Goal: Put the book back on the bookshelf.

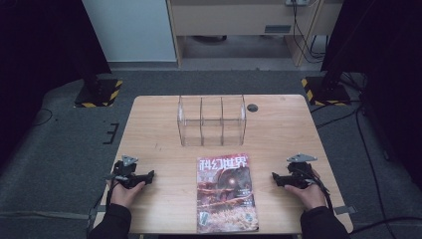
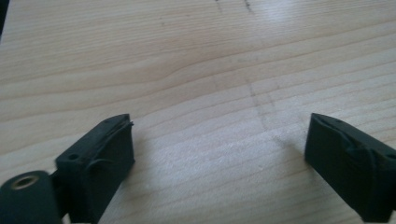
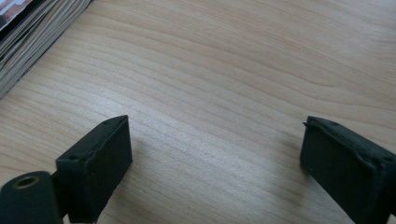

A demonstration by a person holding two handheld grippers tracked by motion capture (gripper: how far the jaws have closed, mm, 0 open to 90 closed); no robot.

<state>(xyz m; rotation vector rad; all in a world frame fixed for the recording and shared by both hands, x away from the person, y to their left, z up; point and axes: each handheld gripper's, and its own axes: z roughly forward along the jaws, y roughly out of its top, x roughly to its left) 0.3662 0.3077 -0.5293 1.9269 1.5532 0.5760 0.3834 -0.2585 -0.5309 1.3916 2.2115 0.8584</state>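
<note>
A magazine (image 1: 226,193) with a dark red cover lies flat at the front middle of the wooden table (image 1: 154,129). Behind it stands a clear plastic organiser (image 1: 212,120) with three compartments. My left gripper (image 1: 149,175) rests on the table to the magazine's left, jaws wide apart over bare wood (image 2: 219,140). To the magazine's right my right gripper (image 1: 274,177) lies low on the table, open too, with nothing between its jaws (image 3: 215,144). The magazine's page edges (image 3: 32,32) show at the upper left of the right gripper view.
A small round hole (image 1: 253,107) sits in the table near the back right. Beyond the table are grey floor, two stands with yellow-black striped bases (image 1: 99,93) (image 1: 326,90), cables, and a wooden desk (image 1: 239,20).
</note>
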